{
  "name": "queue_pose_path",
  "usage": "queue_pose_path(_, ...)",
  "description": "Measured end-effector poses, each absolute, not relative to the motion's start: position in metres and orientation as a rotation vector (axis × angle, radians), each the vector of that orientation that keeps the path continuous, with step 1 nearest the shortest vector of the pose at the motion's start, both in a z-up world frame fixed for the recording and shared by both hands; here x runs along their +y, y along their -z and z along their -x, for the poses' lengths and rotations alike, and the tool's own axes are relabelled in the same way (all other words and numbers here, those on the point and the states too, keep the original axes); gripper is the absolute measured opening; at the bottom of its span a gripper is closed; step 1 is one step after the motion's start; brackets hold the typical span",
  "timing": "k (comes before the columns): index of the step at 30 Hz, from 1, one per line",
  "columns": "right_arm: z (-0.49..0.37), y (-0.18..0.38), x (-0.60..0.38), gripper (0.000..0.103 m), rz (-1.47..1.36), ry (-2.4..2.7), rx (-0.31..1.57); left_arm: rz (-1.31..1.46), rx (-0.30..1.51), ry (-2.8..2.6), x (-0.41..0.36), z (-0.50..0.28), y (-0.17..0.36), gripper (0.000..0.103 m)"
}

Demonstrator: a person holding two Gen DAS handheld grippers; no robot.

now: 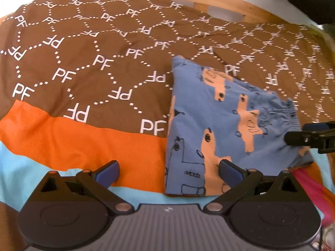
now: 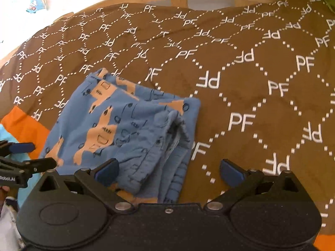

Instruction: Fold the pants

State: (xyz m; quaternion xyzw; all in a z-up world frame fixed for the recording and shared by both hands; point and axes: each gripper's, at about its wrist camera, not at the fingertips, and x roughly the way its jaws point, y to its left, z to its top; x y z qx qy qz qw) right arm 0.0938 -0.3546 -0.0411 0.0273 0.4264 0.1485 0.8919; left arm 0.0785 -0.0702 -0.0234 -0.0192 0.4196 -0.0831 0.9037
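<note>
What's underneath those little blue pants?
The folded pants lie on a brown "PF" blanket, their near edge over its orange band. Whatever lies directly beneath them is covered.

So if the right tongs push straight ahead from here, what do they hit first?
Probably the folded pants: their bunched waistband edge lies between the open right tongs, with the brown bedspread beyond. Depth is unclear.
</note>
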Motion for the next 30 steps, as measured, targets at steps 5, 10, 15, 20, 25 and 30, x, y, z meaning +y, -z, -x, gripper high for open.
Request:
queue_pose_path(5, -0.093, 0.031, -0.369, 0.102, -0.118, -0.335, 0.836, 0.042, 0.783, 0.230, -0.063, -0.075, 0.012, 0.103)
queue_pose_path(10, -0.097, 0.034, -0.390, 0.102, -0.344, -0.324, 0.703, -0.073, 0.731, 0.252, -0.081, -0.082, 0.005, 0.103)
queue_pose_path(15, -0.129, 0.053, -0.394, 0.102, -0.396, -0.399, 0.688, -0.012, 0.761, 0.357, -0.082, -0.085, 0.011, 0.103)
queue_pose_path(20, -0.151, 0.066, -0.403, 0.102, -0.476, -0.520, 0.701, 0.081, 0.805, 0.444, -0.071, -0.089, 0.020, 0.103)
queue_pose_path(25, -0.167, 0.074, -0.410, 0.102, -0.574, -0.641, 0.713, 0.256, 0.847, 0.483, -0.047, -0.100, 0.028, 0.102)
queue_pose_path(30, -0.166, 0.073, -0.414, 0.092, -0.581, -0.665, 0.730, 0.339, 0.883, 0.469, -0.034, -0.109, 0.038, 0.091)
